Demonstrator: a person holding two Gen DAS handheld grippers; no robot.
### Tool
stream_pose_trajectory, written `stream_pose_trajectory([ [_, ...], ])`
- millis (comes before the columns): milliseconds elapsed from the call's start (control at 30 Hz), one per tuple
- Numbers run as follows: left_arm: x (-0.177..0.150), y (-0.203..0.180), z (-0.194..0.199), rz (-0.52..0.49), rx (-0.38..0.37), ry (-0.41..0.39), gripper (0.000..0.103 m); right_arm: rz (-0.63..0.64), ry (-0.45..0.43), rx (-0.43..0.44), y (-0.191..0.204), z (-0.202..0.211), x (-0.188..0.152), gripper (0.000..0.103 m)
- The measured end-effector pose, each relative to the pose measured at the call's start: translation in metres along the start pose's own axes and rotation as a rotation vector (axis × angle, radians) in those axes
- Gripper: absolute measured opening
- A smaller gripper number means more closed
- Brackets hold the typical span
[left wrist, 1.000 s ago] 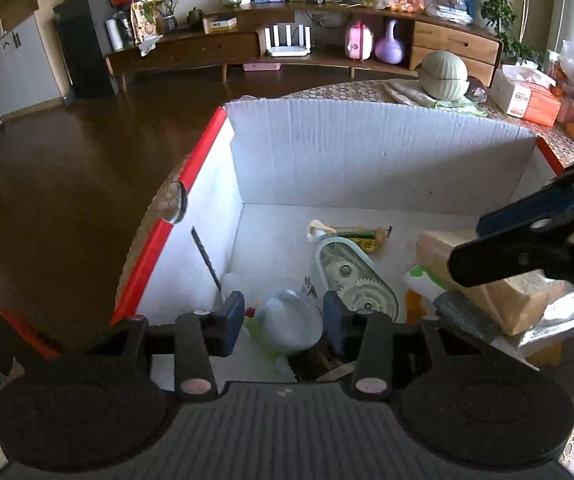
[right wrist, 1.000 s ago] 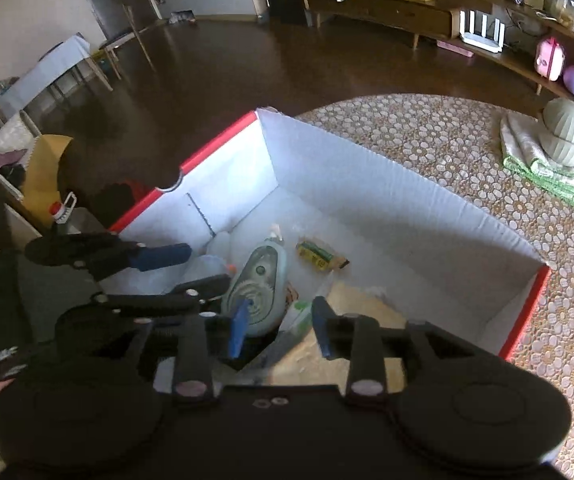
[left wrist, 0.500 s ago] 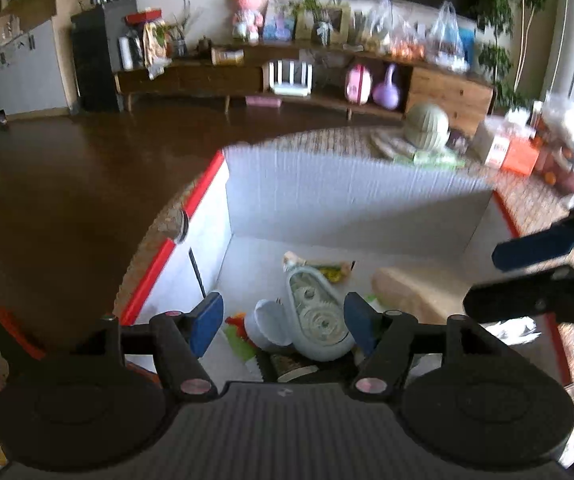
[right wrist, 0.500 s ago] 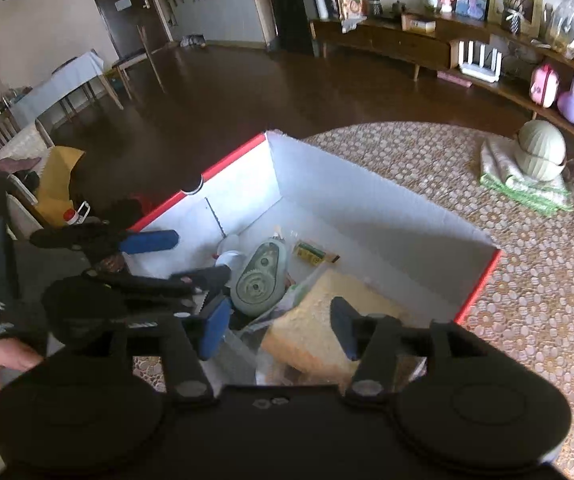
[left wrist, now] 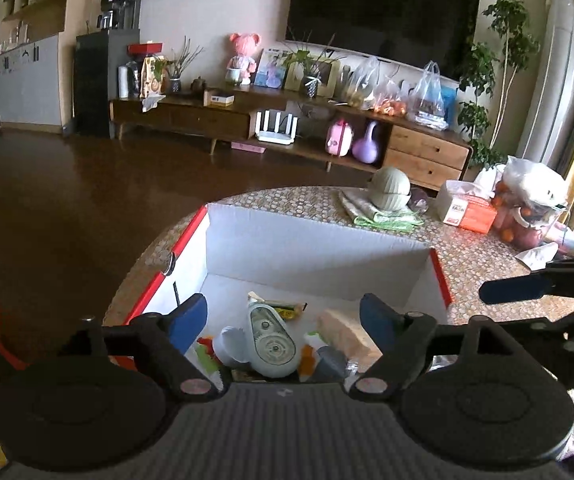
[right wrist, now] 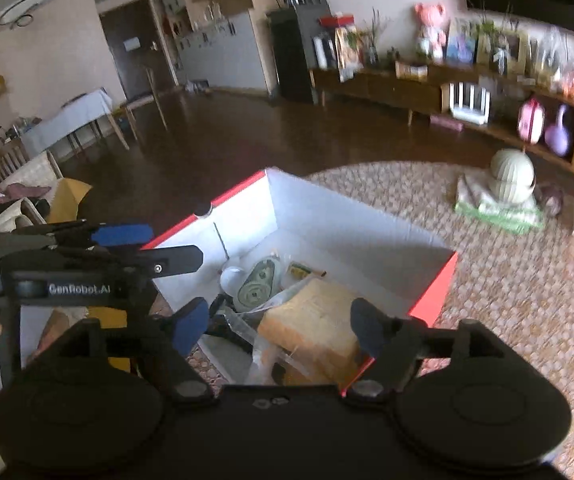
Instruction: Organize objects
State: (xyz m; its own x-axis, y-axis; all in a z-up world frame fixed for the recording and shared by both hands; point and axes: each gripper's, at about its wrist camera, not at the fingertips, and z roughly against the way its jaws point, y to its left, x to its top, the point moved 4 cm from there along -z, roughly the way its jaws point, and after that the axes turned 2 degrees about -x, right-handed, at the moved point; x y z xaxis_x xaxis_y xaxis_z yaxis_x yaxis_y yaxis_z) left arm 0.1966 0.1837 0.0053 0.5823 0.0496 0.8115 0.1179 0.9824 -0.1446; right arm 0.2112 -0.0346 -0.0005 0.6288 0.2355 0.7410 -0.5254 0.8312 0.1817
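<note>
- Daylight comes in from the right side of the room, and the white box (left wrist: 307, 248) looks bright inside.
- The dark floor (left wrist: 67, 208) shines a little with soft glare.
- The left wrist view is sharp.
- The right wrist view is blurry, most of all along the shelf (right wrist: 427, 80) and the table's (right wrist: 527, 280) right edge.
- Both views bend at the edges, with dark corners.

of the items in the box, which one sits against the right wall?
The bagged bread slice. It lies beside the box's red-edged right wall; the green tape dispenser and white cup sit centre-left.
</note>
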Motion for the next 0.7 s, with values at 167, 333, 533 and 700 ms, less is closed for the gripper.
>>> stream_pose_trajectory([
  [167,-0.003,-0.006,0.009,-0.006,-0.008,-0.023,0.103,0.032,-0.063,0.001,0.001,0.020,-0.011,0.085],
  [333,-0.011,-0.015,0.022,-0.007,-0.002,-0.045,0.103,0.053,-0.115,-0.014,0.002,0.039,-0.021,0.086],
  [533,-0.020,-0.031,0.038,-0.055,0.057,-0.073,0.103,0.050,-0.146,-0.021,0.000,0.053,-0.032,0.086],
  [700,-0.027,-0.039,0.046,-0.053,0.062,-0.084,0.103,0.047,-0.159,-0.032,-0.001,0.060,-0.039,0.086],
])
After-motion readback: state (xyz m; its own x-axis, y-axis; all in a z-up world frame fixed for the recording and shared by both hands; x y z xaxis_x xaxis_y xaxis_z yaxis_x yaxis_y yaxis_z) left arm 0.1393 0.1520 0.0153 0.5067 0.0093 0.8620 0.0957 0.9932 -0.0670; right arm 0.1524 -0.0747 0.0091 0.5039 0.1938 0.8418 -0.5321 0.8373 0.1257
